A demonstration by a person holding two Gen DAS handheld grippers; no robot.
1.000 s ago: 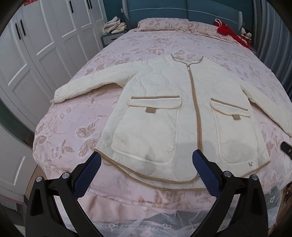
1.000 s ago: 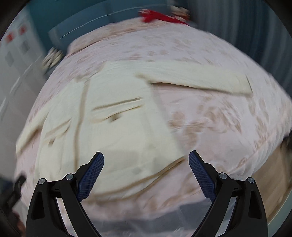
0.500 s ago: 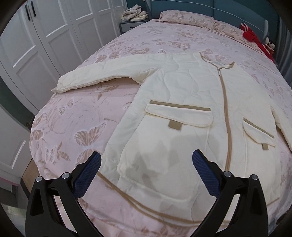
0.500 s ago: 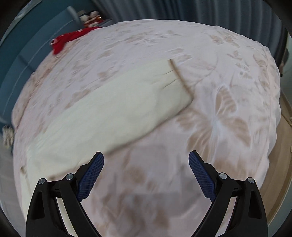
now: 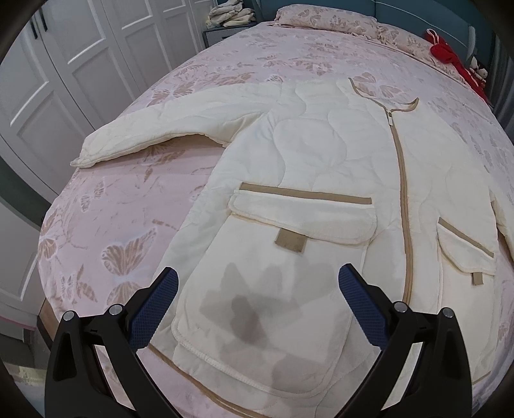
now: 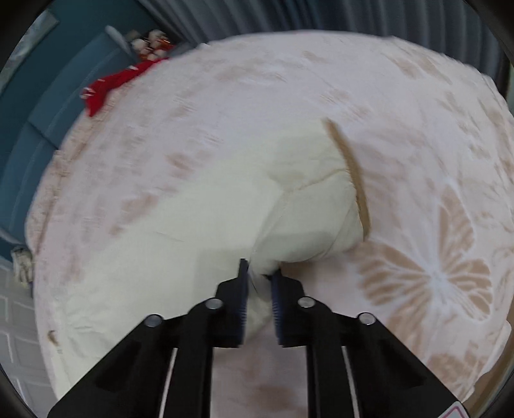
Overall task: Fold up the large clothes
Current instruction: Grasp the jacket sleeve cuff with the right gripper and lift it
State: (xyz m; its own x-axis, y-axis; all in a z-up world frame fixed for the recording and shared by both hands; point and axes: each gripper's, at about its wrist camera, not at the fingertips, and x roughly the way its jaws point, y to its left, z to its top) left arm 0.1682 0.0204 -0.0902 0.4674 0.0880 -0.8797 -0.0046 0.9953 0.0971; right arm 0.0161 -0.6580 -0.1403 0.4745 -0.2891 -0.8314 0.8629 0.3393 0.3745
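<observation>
A cream quilted jacket [image 5: 321, 167] with tan trim lies flat, front up, on the pink bed [image 5: 128, 199]. Its one sleeve [image 5: 167, 128] stretches out to the left. My left gripper [image 5: 258, 286] is open and empty, hovering over the jacket's lower pocket [image 5: 266, 308]. In the right wrist view my right gripper [image 6: 259, 275] is shut on the lower edge of the other sleeve [image 6: 225, 205], near its tan cuff [image 6: 350, 173], and the fabric bunches at the fingers.
White wardrobe doors [image 5: 64, 64] stand left of the bed. Pillows [image 5: 324, 16] and a red garment [image 5: 449, 54] lie at the head of the bed. A nightstand with folded cloth [image 5: 231, 16] is at the back left.
My left gripper moved forward over the jacket's lower pocket. My right gripper swung out to the sleeve and closed on its edge; it was open before.
</observation>
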